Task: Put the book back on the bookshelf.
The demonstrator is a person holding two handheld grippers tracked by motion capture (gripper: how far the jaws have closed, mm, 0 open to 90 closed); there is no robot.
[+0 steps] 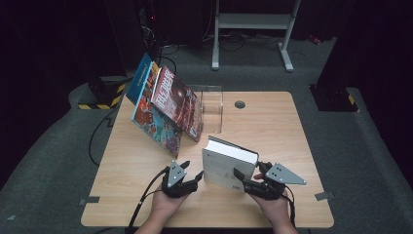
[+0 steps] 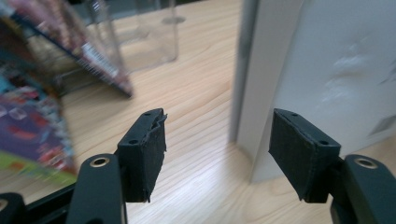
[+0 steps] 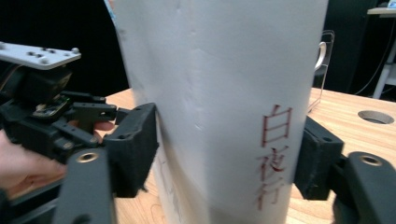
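right gripper (image 1: 247, 181) pinches the thick white book (image 1: 228, 165) across its spine, one pad on each cover, seen close in the right gripper view (image 3: 224, 158) where red characters run down the spine (image 3: 273, 154); the book stands upright on the wooden table (image 1: 272, 126), near the front edge and about mid-width, page block facing up and away; left gripper (image 1: 194, 181) spread wide, nothing between its pads, sitting just left of the book and not touching it; in the left gripper view (image 2: 217, 156) the book's white cover (image 2: 336, 70) lies ahead of the right-hand pad, bare wood between the pads; farther back on the left, two colourful magazines (image 1: 165, 105) lean tilted against a clear acrylic stand (image 1: 212, 105); a round cable hole (image 1: 239, 104) sits in the table just right of the stand; both hands enter from the bottom edge of the high view.
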